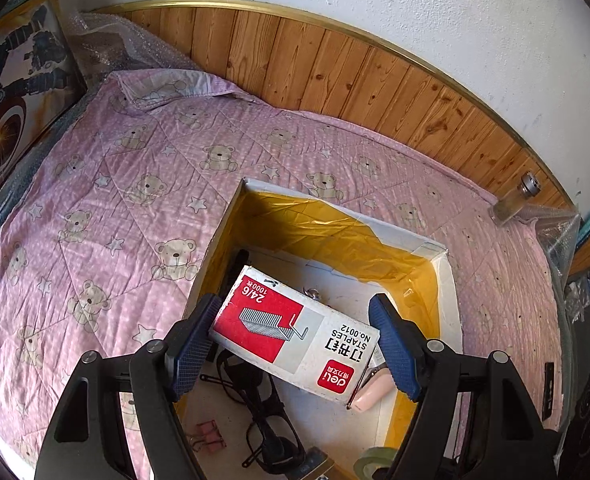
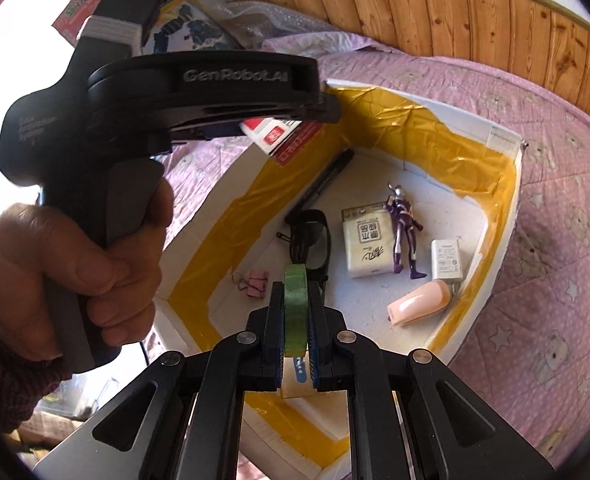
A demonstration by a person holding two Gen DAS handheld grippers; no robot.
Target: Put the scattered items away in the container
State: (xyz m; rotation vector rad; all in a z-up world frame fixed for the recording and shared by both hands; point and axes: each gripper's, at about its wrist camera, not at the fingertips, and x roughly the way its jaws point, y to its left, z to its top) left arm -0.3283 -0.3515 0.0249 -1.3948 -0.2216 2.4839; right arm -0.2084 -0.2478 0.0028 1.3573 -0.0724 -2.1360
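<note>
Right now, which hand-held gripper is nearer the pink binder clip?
Right. The right hand-held gripper, holding green tape, hangs just beside the pink binder clip; the left hand-held gripper holds the staples box higher over the box's far side.

- One white box (image 2: 499, 216) lined with yellow tape
- One staple box (image 1: 295, 336)
- One roll of green tape (image 2: 295, 304)
- One pair of black glasses (image 2: 309, 240)
- One black pen (image 2: 327, 180)
- One pink binder clip (image 2: 257, 283)
- One purple figure (image 2: 405, 236)
- One white charger (image 2: 447, 260)
- One white packet (image 2: 365, 242)
- One pink case (image 2: 419, 304)
- One glass jar (image 1: 513, 200)
- Two grippers: left (image 1: 295, 344), right (image 2: 295, 320)
</note>
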